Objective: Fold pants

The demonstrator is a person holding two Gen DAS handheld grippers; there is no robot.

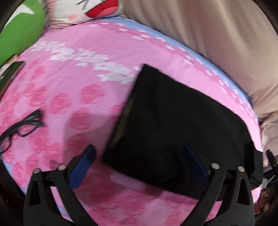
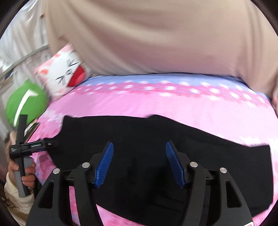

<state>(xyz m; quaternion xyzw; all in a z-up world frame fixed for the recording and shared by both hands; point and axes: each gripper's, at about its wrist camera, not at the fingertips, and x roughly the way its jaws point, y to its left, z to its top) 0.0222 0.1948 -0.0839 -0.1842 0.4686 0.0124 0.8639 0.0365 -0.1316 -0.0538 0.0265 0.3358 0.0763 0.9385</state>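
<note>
The black pants (image 1: pixel 173 121) lie folded into a compact rectangle on the pink flowered bedsheet (image 1: pixel 78 74). My left gripper (image 1: pixel 139 149) is open above the pants' near left corner, with nothing between its blue pads. In the right wrist view the pants (image 2: pixel 139 132) spread dark across the sheet (image 2: pixel 156 102). My right gripper (image 2: pixel 139 147) is open just above them, holding nothing. The left gripper's handle (image 2: pixel 22 149) shows at the left edge of the right wrist view, in a hand.
A pair of black glasses (image 1: pixel 20 126) lies on the sheet at the left. A green cushion (image 1: pixel 19 33) and a white cartoon pillow (image 1: pixel 83 10) sit at the head of the bed. A beige curtain (image 1: pixel 208 34) hangs along the far side.
</note>
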